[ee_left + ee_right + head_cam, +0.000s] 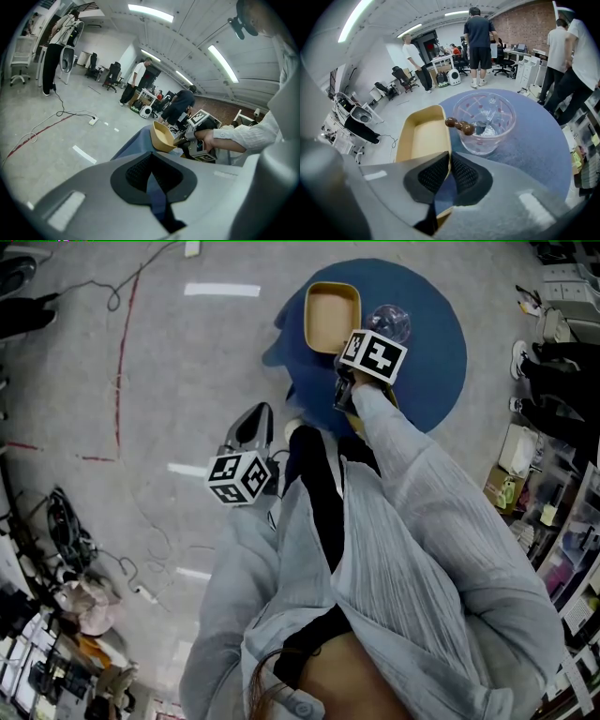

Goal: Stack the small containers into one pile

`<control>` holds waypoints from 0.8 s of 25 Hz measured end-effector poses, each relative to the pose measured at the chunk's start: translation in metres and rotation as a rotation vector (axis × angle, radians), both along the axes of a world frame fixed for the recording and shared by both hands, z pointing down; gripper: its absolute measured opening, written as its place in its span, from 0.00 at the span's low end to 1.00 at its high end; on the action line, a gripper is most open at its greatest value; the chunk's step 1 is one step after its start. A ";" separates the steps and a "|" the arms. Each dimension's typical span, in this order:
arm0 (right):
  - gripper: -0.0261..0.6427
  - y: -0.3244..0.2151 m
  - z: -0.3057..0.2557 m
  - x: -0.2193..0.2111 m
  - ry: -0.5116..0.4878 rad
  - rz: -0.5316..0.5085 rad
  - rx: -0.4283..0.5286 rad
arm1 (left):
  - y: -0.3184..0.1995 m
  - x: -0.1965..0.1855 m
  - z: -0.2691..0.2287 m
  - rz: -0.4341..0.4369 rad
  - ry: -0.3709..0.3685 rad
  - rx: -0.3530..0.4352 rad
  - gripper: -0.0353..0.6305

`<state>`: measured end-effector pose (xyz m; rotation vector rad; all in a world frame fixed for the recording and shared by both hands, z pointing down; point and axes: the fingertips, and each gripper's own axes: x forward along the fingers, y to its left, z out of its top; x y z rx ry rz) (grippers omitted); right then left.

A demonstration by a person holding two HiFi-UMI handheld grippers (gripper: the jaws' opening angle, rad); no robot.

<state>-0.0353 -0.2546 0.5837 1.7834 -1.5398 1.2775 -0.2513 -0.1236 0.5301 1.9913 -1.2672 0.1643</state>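
A yellow rectangular container (330, 317) lies on the round blue table (433, 367), next to a clear patterned glass bowl (389, 322). My right gripper (345, 352) reaches down to the container's near right edge. In the right gripper view the pads are shut on the thin right wall of the yellow container (421, 137), with the glass bowl (486, 123) just beyond; brown beads (461, 125) rest across its rim. The left gripper view shows the container (161, 136) tilted at the right gripper (183, 139). My left gripper (258, 420) hangs off the table's left, shut and empty (150, 166).
Several people stand beyond the table (534, 150) among office chairs and desks. Cables (122, 296) and a power strip (93, 121) trail across the grey floor. Shelves and boxes (525, 474) crowd the right side, and clutter (75, 606) lies at the lower left.
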 end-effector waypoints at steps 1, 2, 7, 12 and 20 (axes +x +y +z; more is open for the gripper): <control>0.07 0.001 -0.001 -0.001 -0.011 0.001 0.007 | 0.000 0.000 -0.001 0.002 0.000 0.002 0.07; 0.07 0.001 -0.003 -0.002 -0.022 0.000 0.013 | 0.001 0.000 -0.001 0.005 0.000 0.005 0.07; 0.07 0.005 -0.015 -0.006 -0.045 -0.015 0.055 | 0.003 0.001 -0.007 0.021 -0.001 0.026 0.07; 0.07 0.010 -0.029 -0.010 -0.066 -0.015 0.088 | 0.004 -0.003 -0.013 0.038 -0.007 0.053 0.07; 0.07 0.024 -0.047 -0.020 -0.087 -0.056 0.138 | 0.006 -0.010 -0.030 0.054 -0.023 0.112 0.07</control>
